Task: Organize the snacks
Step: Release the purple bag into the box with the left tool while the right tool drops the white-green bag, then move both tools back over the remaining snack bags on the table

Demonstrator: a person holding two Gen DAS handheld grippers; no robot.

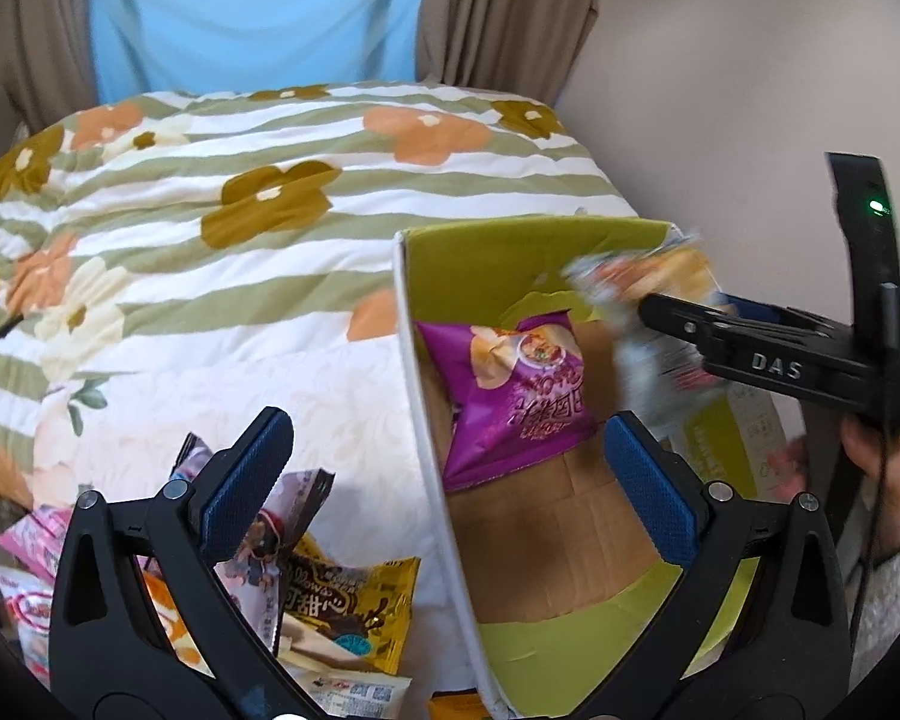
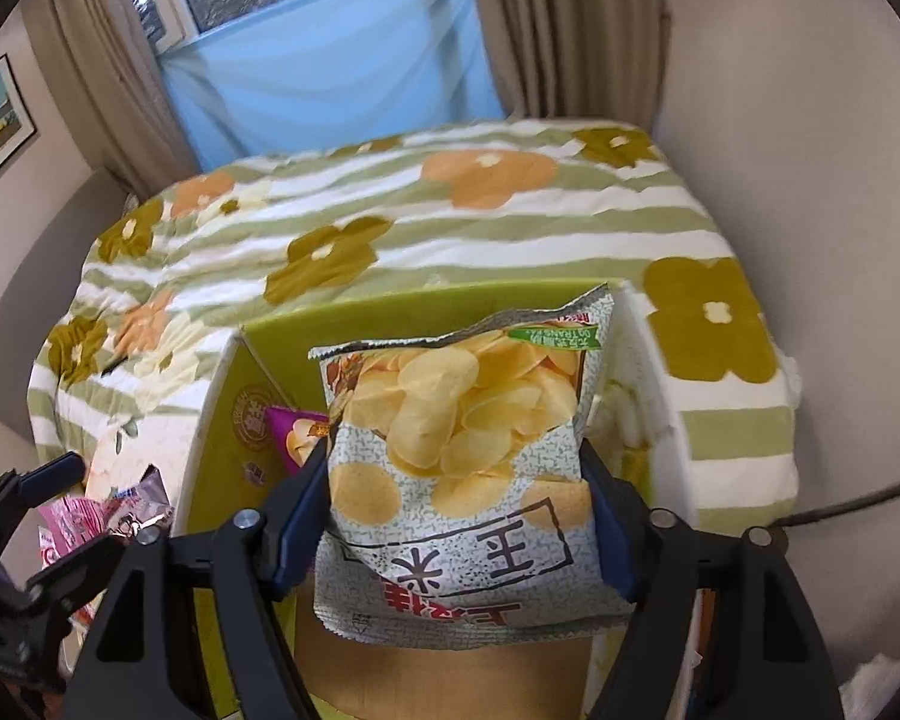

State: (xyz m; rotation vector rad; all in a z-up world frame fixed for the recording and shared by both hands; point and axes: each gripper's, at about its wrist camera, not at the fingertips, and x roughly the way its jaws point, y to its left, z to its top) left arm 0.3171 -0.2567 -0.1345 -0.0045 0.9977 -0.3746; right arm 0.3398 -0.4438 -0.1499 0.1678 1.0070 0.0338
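The right gripper (image 2: 453,516) has its blue pads on either side of a grey chip bag (image 2: 462,468) held over the open cardboard box (image 2: 282,336); the jaws stand fairly wide and the bag sits between them with its sides against the pads, though whether they press or merely cradle it I cannot tell. The box stands on the bed (image 2: 390,228), near its right edge by the wall, and a purple chip bag (image 1: 510,390) already lies on the box floor against the left wall. The left gripper (image 1: 450,480) is spread fully open and carries nothing; it straddles the box's white left wall, one finger over the box floor and the other over the loose snacks. The grey bag looks light, puffed with air and slick, with brittle chips inside, so I judge a gentle hold across the flat sides or on a crimped seam suits it better than a hard squeeze. The left wrist view alone shows the snack pile (image 1: 306,588) at the bed's near edge left of the box, including a yellow packet (image 1: 360,606), and the person's hand (image 1: 888,468) on the right tool; there the grey bag is only a blur. The right wrist view alone shows that bag's print sharply.
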